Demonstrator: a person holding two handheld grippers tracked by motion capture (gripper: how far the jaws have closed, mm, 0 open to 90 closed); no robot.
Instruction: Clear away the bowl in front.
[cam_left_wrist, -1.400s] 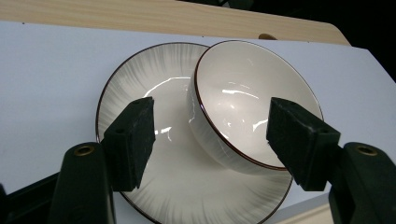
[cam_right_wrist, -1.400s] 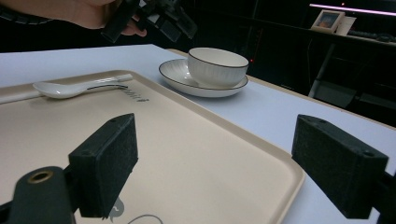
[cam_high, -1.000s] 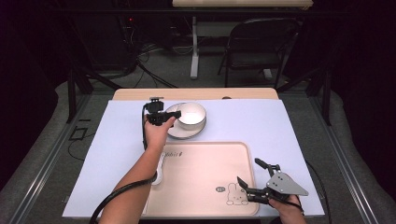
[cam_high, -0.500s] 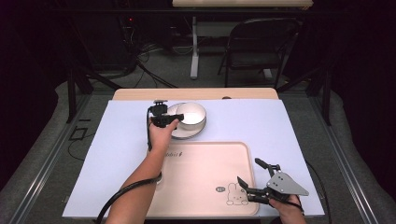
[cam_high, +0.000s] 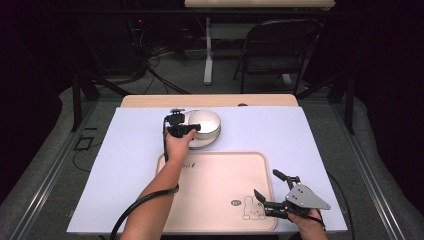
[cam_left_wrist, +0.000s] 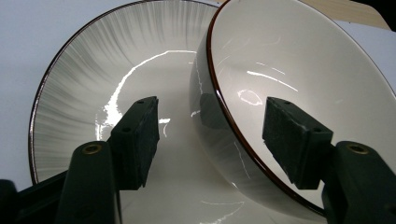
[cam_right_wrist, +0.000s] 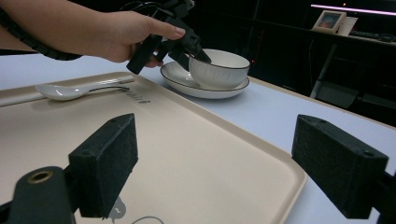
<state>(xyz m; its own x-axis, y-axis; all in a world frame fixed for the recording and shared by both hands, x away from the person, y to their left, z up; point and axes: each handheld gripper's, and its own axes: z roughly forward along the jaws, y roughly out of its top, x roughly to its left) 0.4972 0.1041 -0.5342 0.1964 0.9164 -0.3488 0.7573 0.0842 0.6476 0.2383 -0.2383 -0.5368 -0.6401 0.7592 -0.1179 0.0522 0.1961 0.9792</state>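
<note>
A white bowl (cam_high: 207, 123) with a dark rim stands on a ribbed white plate (cam_high: 197, 145) at the back of the mat. My left gripper (cam_high: 186, 128) is at the bowl's left rim and is open. In the left gripper view, the rim of the bowl (cam_left_wrist: 303, 70) runs between the two pads, one outside the wall and one inside, above the plate (cam_left_wrist: 93, 70). My right gripper (cam_high: 266, 184) hovers open over the near right corner of the beige tray (cam_high: 215, 190), with nothing between its jaws. A white spoon (cam_right_wrist: 70, 91) lies on the tray's far left.
A pale mat (cam_high: 130, 150) covers the wooden table (cam_high: 210, 100). The tray bears a rabbit print (cam_high: 252, 207) near my right gripper. A folding chair (cam_high: 270, 45) and cables stand on the floor beyond the table.
My left gripper has slid a little to the right, from beside the bowl to astride its rim. The right gripper has stayed put.
</note>
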